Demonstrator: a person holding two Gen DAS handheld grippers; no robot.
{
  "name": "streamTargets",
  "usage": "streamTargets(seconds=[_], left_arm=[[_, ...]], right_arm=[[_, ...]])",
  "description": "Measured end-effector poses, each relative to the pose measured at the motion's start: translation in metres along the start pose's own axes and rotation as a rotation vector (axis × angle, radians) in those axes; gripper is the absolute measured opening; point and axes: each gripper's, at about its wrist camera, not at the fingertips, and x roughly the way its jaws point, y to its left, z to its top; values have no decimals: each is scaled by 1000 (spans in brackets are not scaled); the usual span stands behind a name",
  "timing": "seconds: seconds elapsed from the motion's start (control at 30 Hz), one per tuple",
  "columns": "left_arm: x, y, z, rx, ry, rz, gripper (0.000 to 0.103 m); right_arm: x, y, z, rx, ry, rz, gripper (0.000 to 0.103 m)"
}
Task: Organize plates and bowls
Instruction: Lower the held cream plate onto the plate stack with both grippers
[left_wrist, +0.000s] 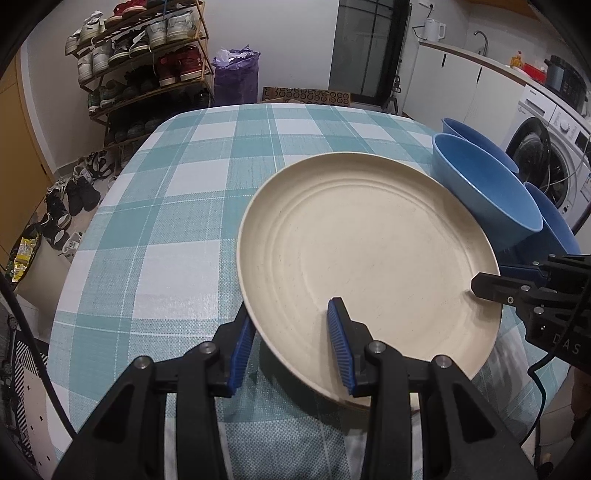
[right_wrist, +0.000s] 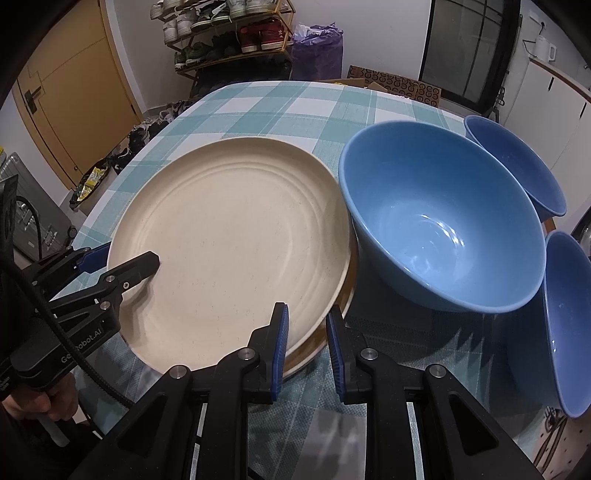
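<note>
Room: checked teal-and-white cloth covers the counter (left_wrist: 177, 206), shoe rack (left_wrist: 144, 59) behind.
Plate: cream plate (left_wrist: 369, 251), round, ringed and matte, sits tilted atop another plate whose rim (right_wrist: 314, 343) peeks out beneath, so it looks mid-stacking.
Left tongs (left_wrist: 291, 347): partly open, straddling the near rim, one pad above, one below, not visibly pinching.
Right tongs (right_wrist: 304, 350): narrowed onto the opposite rim, apparently steadying the plate.
Bowls: three glossy blue bowls; the biggest bowl (right_wrist: 439, 225) touches the plate's edge.
</note>
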Motion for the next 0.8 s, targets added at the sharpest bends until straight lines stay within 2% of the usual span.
streamTargets(seconds=[0.6,0.8], left_arm=[[3,-5,-2,45,22,28,42],[3,-9,-4,73,27,36,48]], right_arm=[[2,8,-4,-44,37,-50,21],[3,10,-3,-67,45,-78,21]])
